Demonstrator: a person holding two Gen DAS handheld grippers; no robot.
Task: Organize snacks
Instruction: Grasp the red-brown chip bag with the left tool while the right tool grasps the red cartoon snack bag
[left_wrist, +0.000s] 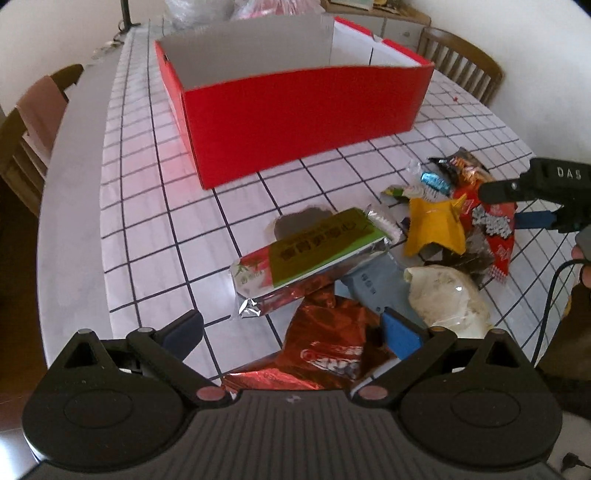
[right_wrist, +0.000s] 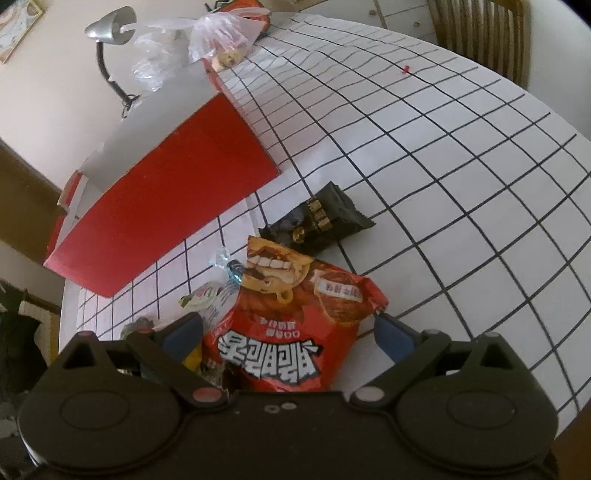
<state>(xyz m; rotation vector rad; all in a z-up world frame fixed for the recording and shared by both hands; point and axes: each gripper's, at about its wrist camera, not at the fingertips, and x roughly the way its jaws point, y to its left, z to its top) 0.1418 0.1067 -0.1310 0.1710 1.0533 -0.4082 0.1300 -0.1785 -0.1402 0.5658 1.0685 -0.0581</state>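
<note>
We see a large red cardboard box (left_wrist: 295, 114) with a grey inside standing open on the desk (left_wrist: 155, 206), which is covered by a white sheet ruled in black squares. What we can see of the box's interior shows only bare grey walls; its floor is hidden from both views.

The snacks lie in a loose pile on the desk, near the box but outside it. Our left gripper (left_wrist: 291, 332) has its fingers spread wide over a crinkled red foil bag (left_wrist: 328, 343), with nothing pinched between them. Just beyond lies a long silver packet with a green and red label (left_wrist: 314, 254), then a yellow wrapper (left_wrist: 432, 225) and a pale bun in clear plastic (left_wrist: 447, 295).

Our right gripper (right_wrist: 291, 332) likewise holds its fingers spread, one on each side of a red snack bag with white lettering (right_wrist: 288, 325), not closed on it. A small black packet (right_wrist: 321, 221) lies just past that bag, and a blue-wrapped sweet (right_wrist: 231, 267) lies beside it.
</note>
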